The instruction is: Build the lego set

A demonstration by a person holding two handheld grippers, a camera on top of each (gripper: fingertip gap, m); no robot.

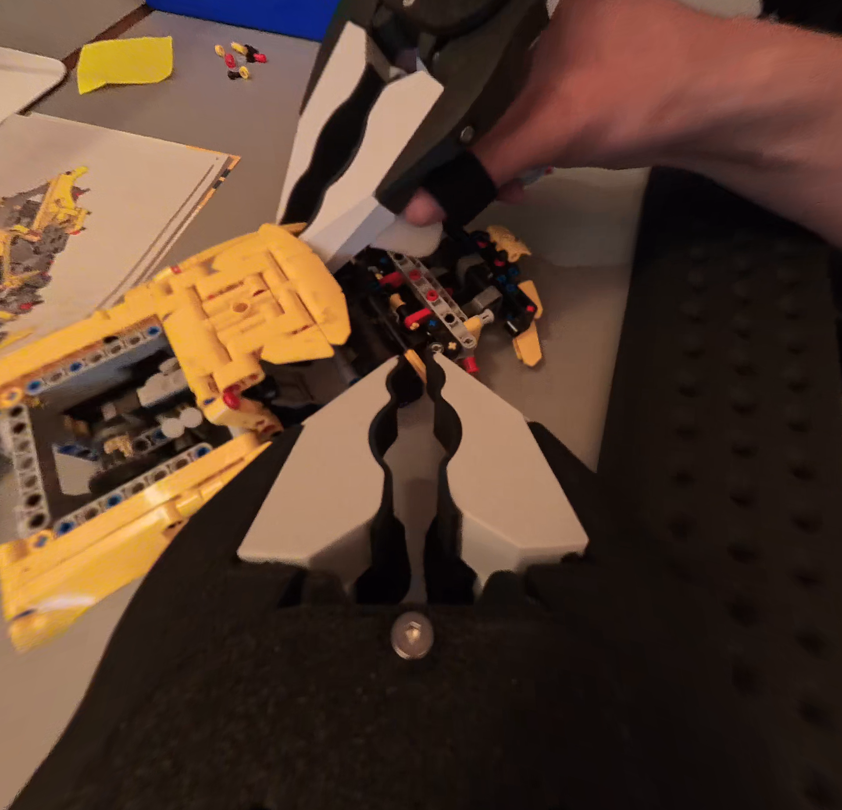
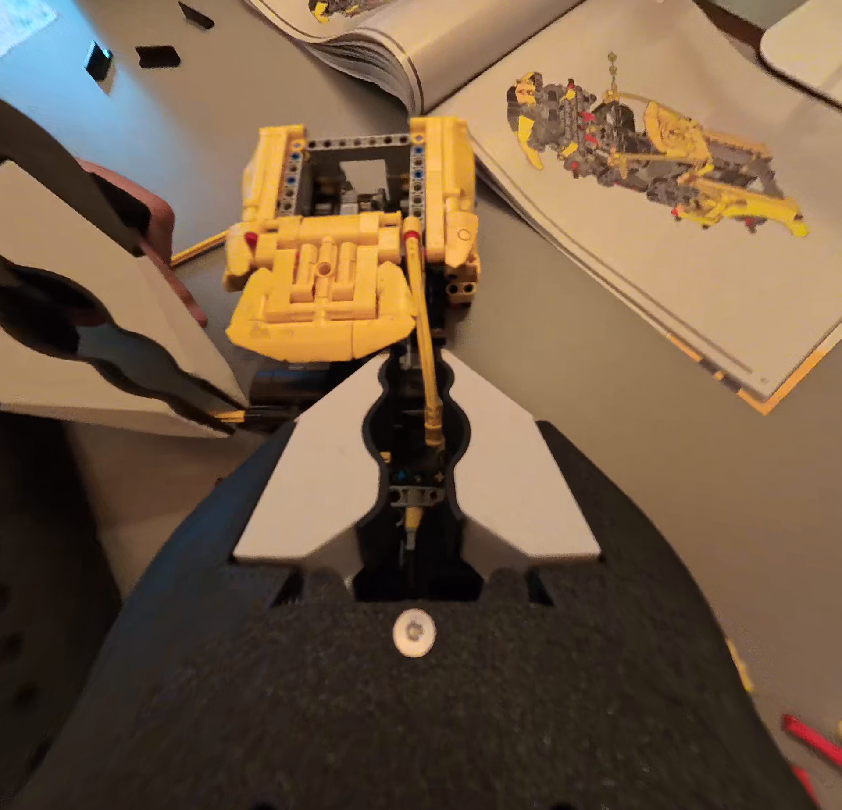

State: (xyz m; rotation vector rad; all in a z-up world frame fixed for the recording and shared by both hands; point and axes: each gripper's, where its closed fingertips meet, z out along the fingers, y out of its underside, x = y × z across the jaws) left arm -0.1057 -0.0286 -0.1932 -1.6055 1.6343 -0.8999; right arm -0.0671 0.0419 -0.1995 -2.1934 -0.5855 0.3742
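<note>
One lego model [image 2: 337,259], one manual [image 2: 638,196]; both grippers' jaws clamp the model's black chassis.

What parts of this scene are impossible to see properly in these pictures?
- Left wrist view: what the left gripper pinches, if anything; its tips crowd the model's dark frame.
- Left wrist view: the small loose pieces are too small and blurred to identify.
- Right wrist view: the model's front end is hidden between the right gripper's fingers.
- Right wrist view: the manual is cut off by the edge.
</note>
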